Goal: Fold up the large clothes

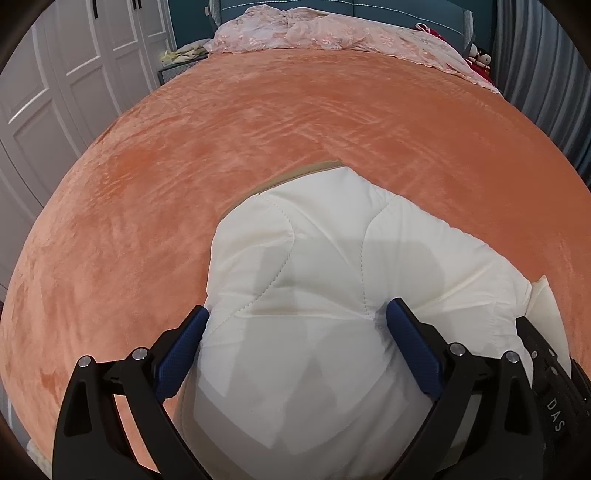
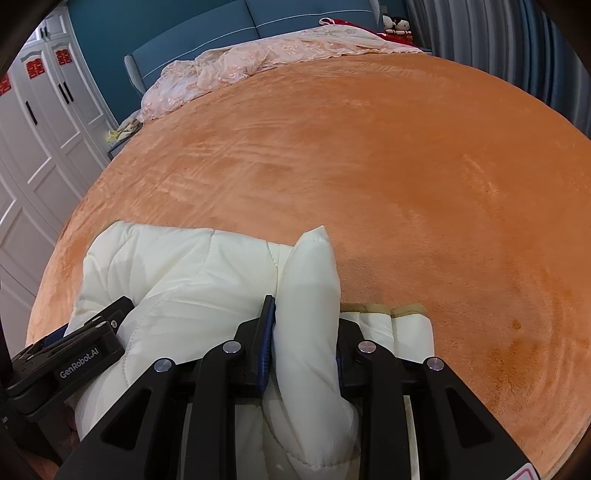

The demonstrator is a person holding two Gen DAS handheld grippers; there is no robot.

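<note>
Bedroom scene, orange plush bedspread [image 1: 258, 122] covers the whole bed. White quilted puffer jacket [image 1: 314, 266] lies bunched at the near edge of the bed, tan trim showing at its far edge and again on the right in the right wrist view.

L gripper [image 1: 297, 314]: jaws spread wide, about as wide as they go, blue pads either side of a thick puffy fold of the jacket. L pad sits just at the fabric edge, R pad dents into the cloth a bit. Can't say it's a real clamp; reads as wide open straddling the bulk.

R gripper [image 2: 306, 317]: jaws narrow, closed on an upright ridge of jacket fabric that sticks up between the fingers. Blue pad on the L finger presses flat against the fold; R finger's pad mostly hidden behind cloth. Fold looks pinched, so a grip.

In the right wrist view the L gripper body shows at lower left, resting on the jacket. In the left wrist view the R gripper shows at the right edge, also against the jacket. Both tools close together, angled down at the bed.

Bkgd: pink lace coverlet [image 2: 229, 70] crumpled at the far end of the bed, teal padded headboard [image 2: 207, 33] behind it, white wardrobe [image 1: 55, 92] on the left w/ red paper cut-outs on doors, grey curtain [image 2: 498, 44] far right, small plush toys [image 2: 397, 24] by the headboard.
</note>
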